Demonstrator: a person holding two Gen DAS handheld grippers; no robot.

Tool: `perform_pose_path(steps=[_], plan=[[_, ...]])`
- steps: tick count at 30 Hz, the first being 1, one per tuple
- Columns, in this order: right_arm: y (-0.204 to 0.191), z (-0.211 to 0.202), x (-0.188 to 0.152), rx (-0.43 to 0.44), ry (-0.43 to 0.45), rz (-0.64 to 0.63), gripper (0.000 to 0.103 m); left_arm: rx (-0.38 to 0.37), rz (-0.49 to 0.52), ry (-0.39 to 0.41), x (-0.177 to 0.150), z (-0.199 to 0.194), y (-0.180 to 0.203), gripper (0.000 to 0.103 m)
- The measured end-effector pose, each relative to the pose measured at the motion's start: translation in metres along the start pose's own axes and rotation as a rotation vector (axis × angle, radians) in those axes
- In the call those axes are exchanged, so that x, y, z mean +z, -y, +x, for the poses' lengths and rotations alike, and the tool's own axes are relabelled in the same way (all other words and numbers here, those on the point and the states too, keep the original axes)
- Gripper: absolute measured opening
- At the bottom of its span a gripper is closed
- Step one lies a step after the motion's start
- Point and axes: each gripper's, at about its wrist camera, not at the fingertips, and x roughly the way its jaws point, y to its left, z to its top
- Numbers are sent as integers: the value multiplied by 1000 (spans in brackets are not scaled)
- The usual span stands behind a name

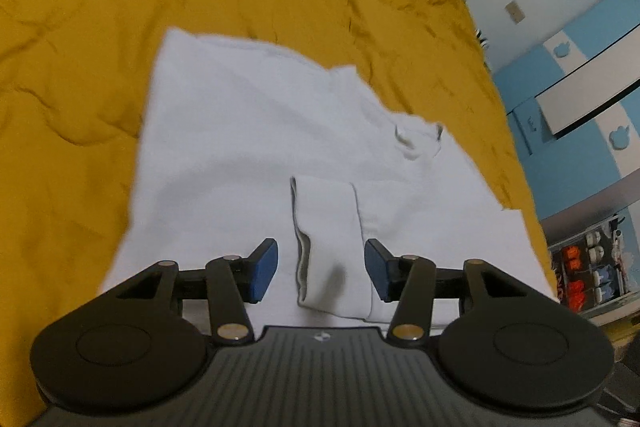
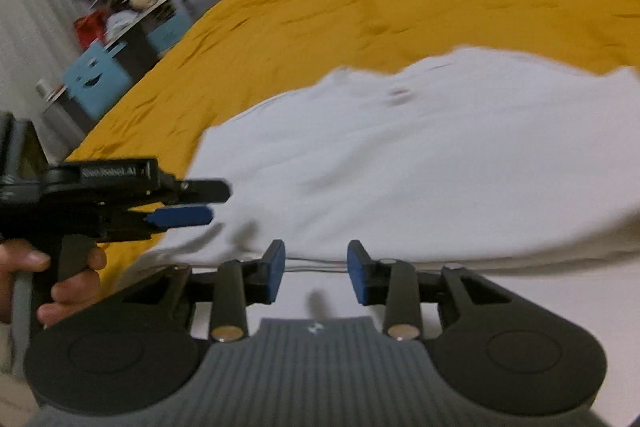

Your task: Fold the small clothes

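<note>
Lying flat, white shirt (image 1: 248, 147), collar (image 1: 418, 141) apparently far-right.

My left gripper (image 1: 321, 269) has its blue-padded fingers (image 1: 262, 273) spread apart, gripping nothing. My right gripper (image 2: 316, 273) is parted likewise, fingers (image 2: 276, 271) level. My left hand (image 2: 48, 281) wraps its gripper's handle, seen from the right wrist.

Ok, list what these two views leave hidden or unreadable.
- White garment: its near hem is hidden behind the left hand-held gripper in the left wrist view; the right wrist view cuts its right side off at the frame edge.
- Collar detail: smeared by motion blur in the right wrist view.
- Shelf contents: too small and distorted in the left wrist view.
</note>
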Motion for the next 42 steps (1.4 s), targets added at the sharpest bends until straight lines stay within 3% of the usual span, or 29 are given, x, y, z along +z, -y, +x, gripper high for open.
perform_pose_path(steps=[2,3,4,5,10,14,22,25,26,30,34,36,39,42], plan=[[26,-24,-5,-63,34,12,31,-1,-4,-11,-2,10,1,46],[38,-34,-8,-99,45,19,32,-4,-1,-11,-3,13,1,33],[51,-43,-11,-135,52,27,33,-7,5,-8,-4,15,3,13],[65,-51,-15,-175,53,35,36,-4,12,-1,-5,14,5,5],[122,-80,-34,-309,38,67,38,-68,75,96,10,-14,39,3],[141,-87,-35,-285,70,77,35,-112,191,157,33,-42,97,3],[143,-47,-5,-254,96,86,34,-220,378,262,60,-95,217,2],[156,-42,-1,-273,105,120,33,-274,410,350,63,-128,235,2],[159,-42,-1,-276,100,134,27,-266,420,375,65,-137,236,2],[169,-48,-5,-270,95,164,22,-106,422,372,73,-141,205,2],[165,-45,-8,-286,76,142,22,95,345,264,68,-97,132,2],[165,-43,-9,-283,64,143,22,174,257,161,60,-64,83,2],[168,-43,-10,-278,53,151,22,247,176,69,37,-29,28,2],[166,-45,-12,-281,24,134,22,244,104,35,20,-12,-5,2]])
